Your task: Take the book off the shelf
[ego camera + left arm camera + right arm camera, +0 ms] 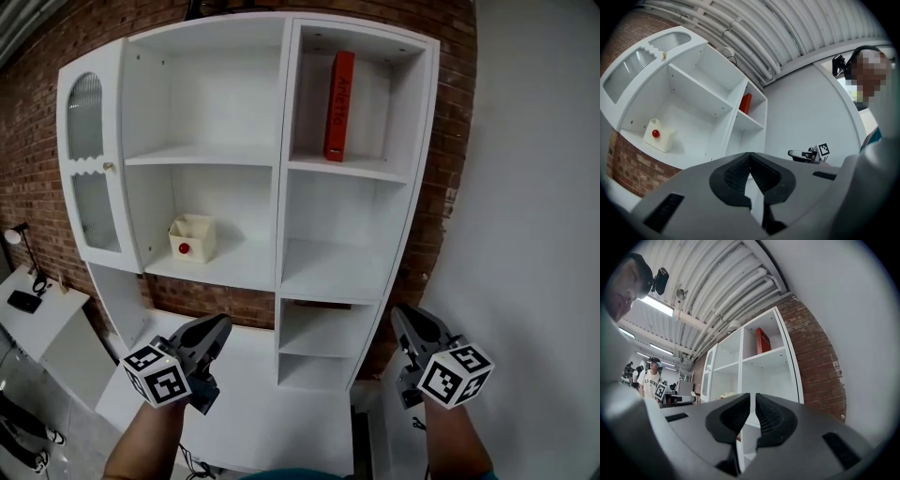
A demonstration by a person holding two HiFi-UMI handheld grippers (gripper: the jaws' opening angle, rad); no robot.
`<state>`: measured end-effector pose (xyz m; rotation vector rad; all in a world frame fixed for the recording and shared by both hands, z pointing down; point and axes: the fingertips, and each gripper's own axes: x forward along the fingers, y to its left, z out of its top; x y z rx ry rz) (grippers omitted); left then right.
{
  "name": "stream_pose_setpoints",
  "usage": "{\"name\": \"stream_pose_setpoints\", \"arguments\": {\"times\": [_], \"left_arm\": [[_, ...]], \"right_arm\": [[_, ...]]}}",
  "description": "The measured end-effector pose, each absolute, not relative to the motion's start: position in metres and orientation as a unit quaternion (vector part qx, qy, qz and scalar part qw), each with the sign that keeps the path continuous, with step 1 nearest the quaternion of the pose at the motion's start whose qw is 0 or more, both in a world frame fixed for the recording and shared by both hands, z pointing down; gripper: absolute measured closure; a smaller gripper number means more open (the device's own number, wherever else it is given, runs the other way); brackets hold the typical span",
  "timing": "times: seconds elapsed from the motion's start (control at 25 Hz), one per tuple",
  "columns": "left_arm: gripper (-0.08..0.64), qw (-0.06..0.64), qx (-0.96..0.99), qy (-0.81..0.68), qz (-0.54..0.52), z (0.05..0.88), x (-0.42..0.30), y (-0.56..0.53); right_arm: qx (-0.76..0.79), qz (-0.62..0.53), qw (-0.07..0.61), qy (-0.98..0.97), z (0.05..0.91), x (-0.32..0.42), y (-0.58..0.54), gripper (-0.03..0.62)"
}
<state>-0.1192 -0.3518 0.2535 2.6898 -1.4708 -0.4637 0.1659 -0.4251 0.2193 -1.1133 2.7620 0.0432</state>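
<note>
A red book (338,106) stands upright in the top right compartment of the white shelf unit (281,206). It also shows small in the left gripper view, book (745,103), and in the right gripper view, book (762,341). My left gripper (221,323) is held low in front of the shelf's lower left, shut and empty. My right gripper (398,315) is low at the lower right, also shut with nothing between its jaws. Both are well below the book.
A small cream box with a red dot (191,238) sits on the middle left shelf. A glass-fronted door (91,169) closes the left column. Brick wall (28,141) behind; a white wall (534,187) on the right. A low white table (37,319) stands at the left.
</note>
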Motion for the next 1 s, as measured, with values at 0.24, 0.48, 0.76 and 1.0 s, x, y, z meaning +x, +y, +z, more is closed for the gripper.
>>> {"name": "stream_pose_setpoints", "arguments": {"times": [0.24, 0.48, 0.76, 1.0], "left_arm": [[0.552, -0.007, 0.867, -0.478, -0.141, 0.221, -0.124, -0.365], [0.552, -0.045, 0.875, -0.465, -0.127, 0.16, -0.144, -0.374], [0.552, -0.07, 0.876, -0.461, -0.124, 0.09, -0.173, -0.383], [0.552, -0.085, 0.876, -0.463, -0.105, 0.049, -0.185, -0.401]], "right_arm": [[-0.368, 0.036, 0.089, 0.925, 0.185, 0.151, -0.447, 0.441], [-0.374, 0.079, 0.095, 0.919, 0.114, 0.113, -0.451, 0.369], [-0.399, 0.128, 0.1, 0.903, 0.013, 0.072, -0.468, 0.338], [-0.434, 0.13, 0.089, 0.887, -0.046, 0.043, -0.514, 0.326]]}}
